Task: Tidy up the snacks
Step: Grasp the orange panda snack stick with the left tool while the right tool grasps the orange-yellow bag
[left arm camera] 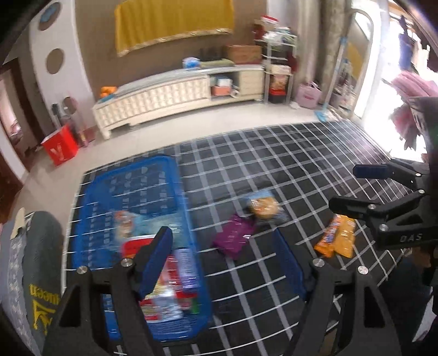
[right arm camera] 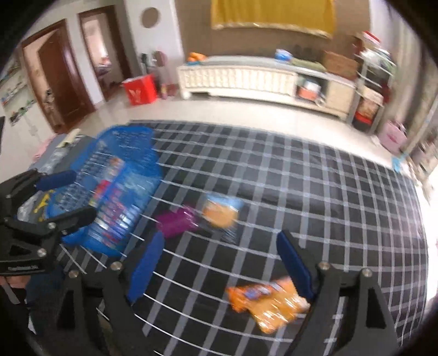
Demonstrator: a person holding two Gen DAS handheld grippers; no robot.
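Since both views are motion-blurred, labels on the snack packs can't be read, and the blue basket (left arm camera: 137,219) contents smear together: a red-and-white pack (left arm camera: 169,279) plus a light blue one behind it; exact count inside can't be told.

Left gripper (left arm camera: 224,263) sits nearest in its own view, jaws wide apart, nothing betw. them; its left finger hangs over the basket, its right finger over bare cloth. Lower parts of both fingers are cut off by the frame edge. Right gripper (right arm camera: 221,263) is also spread wide and empty; its right finger overlaps the edge of the orange pack (right arm camera: 268,304), contact unclear.

Count on the checked cloth (right arm camera: 328,191), outside the basket: 3 packs. 1 orange pack w/ a blue logo, crinkly, lying flat nearest the right gripper. 1 purple pack (left arm camera: 232,238), flat, near the basket's right wall. 1 blue-topped pack w/ an orange round picture (left arm camera: 264,206), just beyond the purple one, touching or nearly so; can't tell which.

Basket: 1, blue plastic mesh, rectangular, at the cloth's left side. Cloth is black w/ white grid lines.

Farther back: 1 red box (left arm camera: 60,148) on the pale floor, 1 long white cabinet (left arm camera: 175,95) along the wall, yellow cloth (left arm camera: 172,22) hanging above it, top cut off.
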